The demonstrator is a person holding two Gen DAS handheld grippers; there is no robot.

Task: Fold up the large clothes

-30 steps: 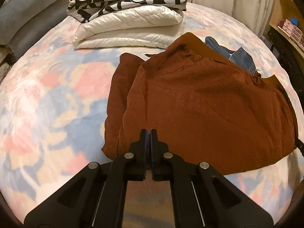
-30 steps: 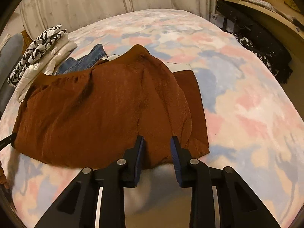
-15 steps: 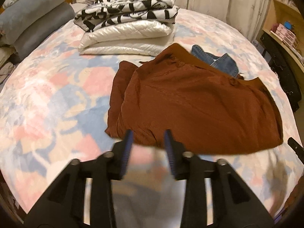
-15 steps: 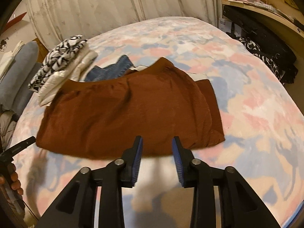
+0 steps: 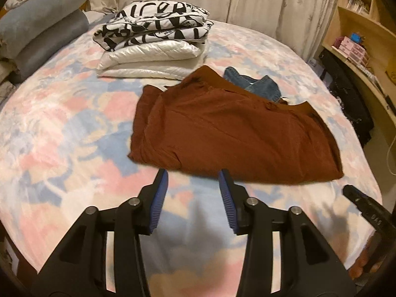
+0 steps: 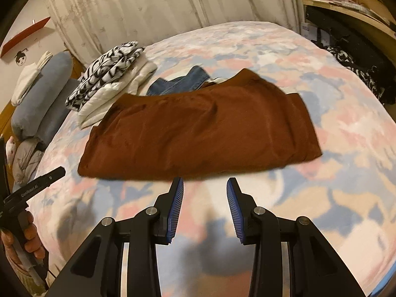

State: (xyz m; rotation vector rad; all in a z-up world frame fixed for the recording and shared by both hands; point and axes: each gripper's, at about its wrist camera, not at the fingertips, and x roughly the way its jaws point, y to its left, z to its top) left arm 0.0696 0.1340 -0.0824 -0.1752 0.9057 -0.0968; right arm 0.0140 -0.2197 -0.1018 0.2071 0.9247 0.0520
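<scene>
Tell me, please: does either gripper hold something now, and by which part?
Nothing is held. The left gripper and the right gripper both stand open above the bedspread, just short of the brown garment, with nothing between their fingers.

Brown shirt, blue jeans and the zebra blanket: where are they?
Brown shirt [image 5: 235, 133]: left wrist view, middle of the top layer.
Blue jeans [image 6: 183, 81]: right wrist view, part peeking out behind the shirt.
Zebra blanket [image 5: 153, 27]: left wrist view, top of the folded pile.
</scene>
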